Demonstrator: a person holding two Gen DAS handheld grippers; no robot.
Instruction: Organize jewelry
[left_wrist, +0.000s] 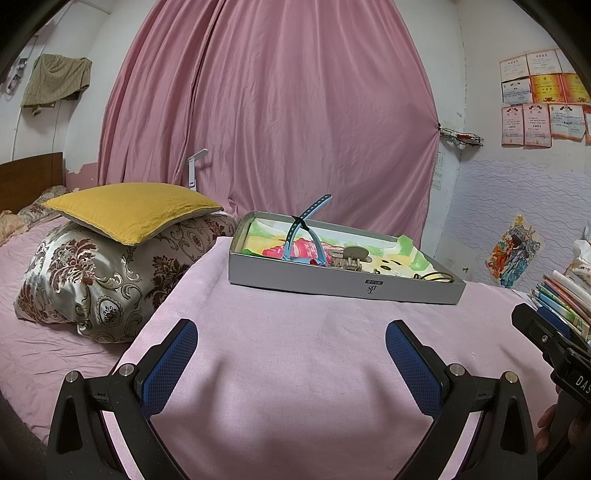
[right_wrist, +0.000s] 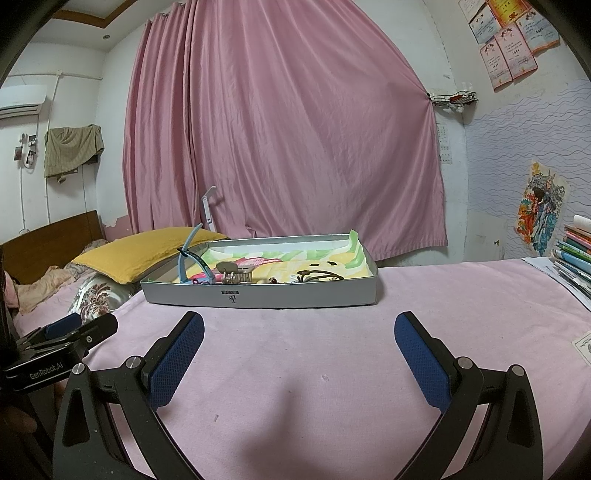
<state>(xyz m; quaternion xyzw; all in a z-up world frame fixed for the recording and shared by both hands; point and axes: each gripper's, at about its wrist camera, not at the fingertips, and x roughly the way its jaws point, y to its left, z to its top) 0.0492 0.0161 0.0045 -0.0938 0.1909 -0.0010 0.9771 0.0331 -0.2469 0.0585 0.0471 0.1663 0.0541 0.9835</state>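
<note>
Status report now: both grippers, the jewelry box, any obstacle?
Left gripper open, empty. Right gripper open, empty. Grey box ahead on pink cloth, jewelry inside. Path between looks free.
</note>
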